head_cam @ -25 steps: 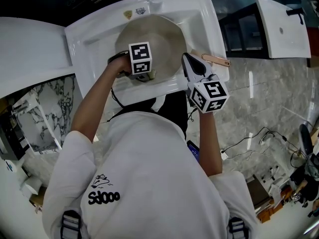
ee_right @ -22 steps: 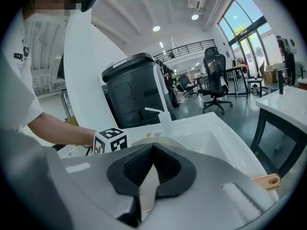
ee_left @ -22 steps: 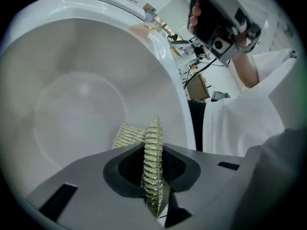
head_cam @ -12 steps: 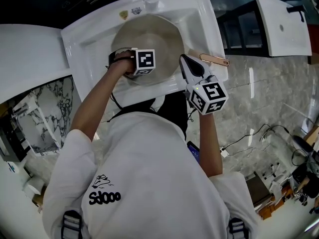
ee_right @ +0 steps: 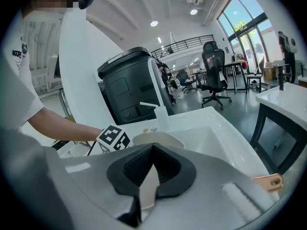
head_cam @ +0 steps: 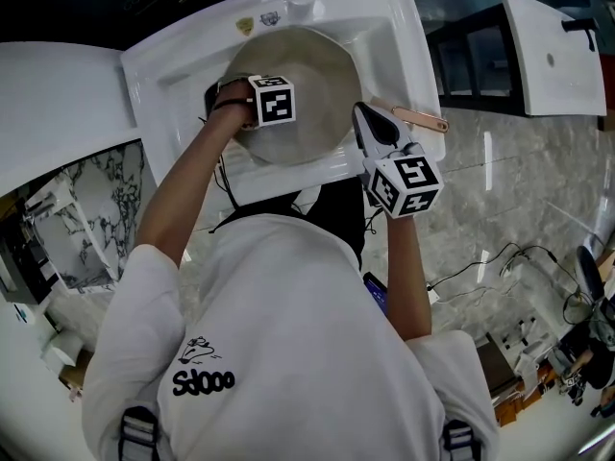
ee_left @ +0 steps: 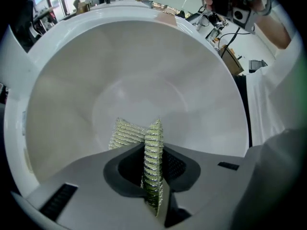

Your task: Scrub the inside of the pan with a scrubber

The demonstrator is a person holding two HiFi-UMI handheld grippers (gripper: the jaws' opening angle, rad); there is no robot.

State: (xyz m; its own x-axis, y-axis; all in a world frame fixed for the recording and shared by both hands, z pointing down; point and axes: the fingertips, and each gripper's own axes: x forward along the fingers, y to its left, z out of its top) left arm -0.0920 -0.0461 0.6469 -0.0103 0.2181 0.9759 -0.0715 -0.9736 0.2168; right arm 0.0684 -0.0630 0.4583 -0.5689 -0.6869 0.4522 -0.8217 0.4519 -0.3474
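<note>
**Finding 1.** My left claw (ee_left: 152, 153) is clamped on the scrubber (ee_left: 125, 134). The scrubber stands folded between the jaws and sticks out just ahead of them, down into the pan (ee_left: 144, 66). The pan sits in the sink (head_cam: 382, 27), and its pale inner wall fills everything ahead of this claw.

**Finding 2.** Compared with 0.5 s ago in the head view, the left claw's marker cube (head_cam: 273, 100) has gone from the pan's near rim to a spot farther from me, over the bowl. Compared with 1 s ago, it has also turned. I judge this to be a scrubbing stroke under way, running outward across the pan's floor. I cannot confirm contact.

**Finding 3.** My right claw (ee_right: 146, 176) has not shifted. Its jaws are closed on a cream strip, which I judge to be the pan's handle (ee_right: 267, 181). The handle's copper end lies to this claw's right. No residue shows inside the pan.
</note>
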